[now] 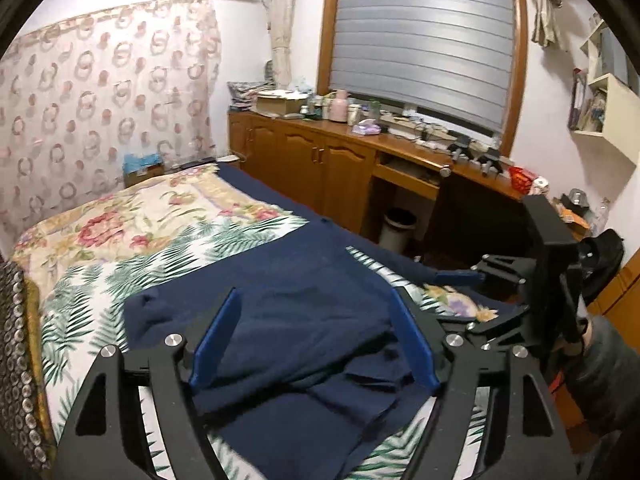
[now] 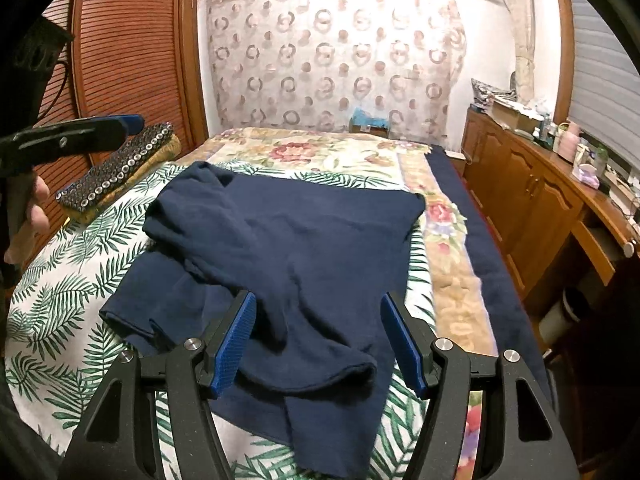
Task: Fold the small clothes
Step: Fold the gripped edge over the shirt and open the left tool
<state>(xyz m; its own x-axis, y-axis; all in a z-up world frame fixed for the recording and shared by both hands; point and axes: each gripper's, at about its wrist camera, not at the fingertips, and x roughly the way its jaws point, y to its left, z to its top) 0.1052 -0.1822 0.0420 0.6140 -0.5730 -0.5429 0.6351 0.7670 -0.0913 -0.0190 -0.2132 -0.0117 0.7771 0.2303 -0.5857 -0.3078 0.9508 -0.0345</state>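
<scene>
Navy garment (image 2: 288, 240) near hem runs under the right gripper (image 2: 318, 340) frame, so its bottom edge isn't visible. Left gripper (image 2: 80, 132) cut off by the right-wrist view's left border (only one blue finger shows). Hand (image 2: 34, 216) partly out of frame there too. Clutter on the wooden counter (image 1: 360, 136) too small to identify. Bed (image 1: 120, 240) near end cropped.

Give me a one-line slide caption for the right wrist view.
Right gripper open above a partly folded navy garment on the leaf-print bedspread, fingers gripping nothing.
</scene>
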